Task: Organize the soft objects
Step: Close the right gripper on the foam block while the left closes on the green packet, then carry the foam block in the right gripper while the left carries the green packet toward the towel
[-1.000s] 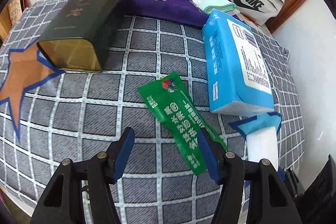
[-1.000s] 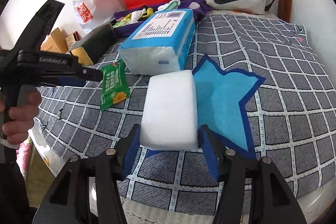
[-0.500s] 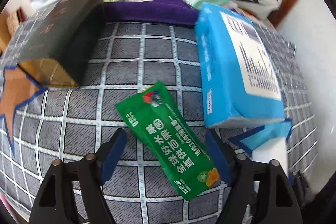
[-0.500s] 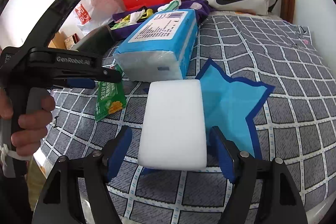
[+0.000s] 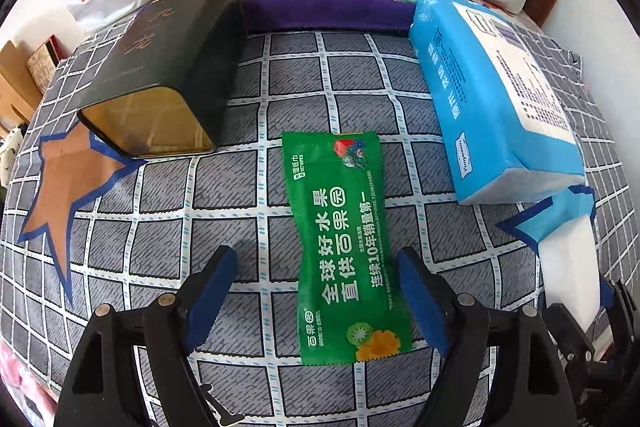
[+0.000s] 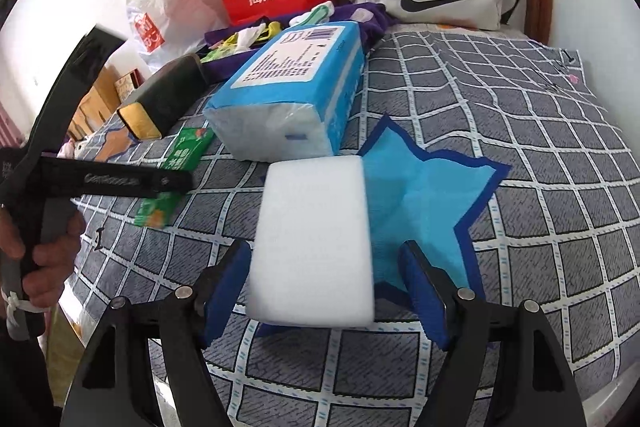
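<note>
Right wrist alone shows the person's hand (image 6: pixel 38 259).

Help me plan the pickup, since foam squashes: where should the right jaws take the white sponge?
Grip the white sponge across its two long side faces near the closer end, coming down from above. It lies flat, partly on the blue star, lengthwise between the open jaws, narrower than their gap.

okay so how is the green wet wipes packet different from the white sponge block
The green wet wipes packet is thin, flat and covered in print; the white sponge block is thick, plain and unmarked. The packet lies on bare checked cloth, while the block rests partly on a blue star patch. The packet sits between the left gripper jaws, the block between the right gripper jaws. Both lie flat, ungripped.
</note>
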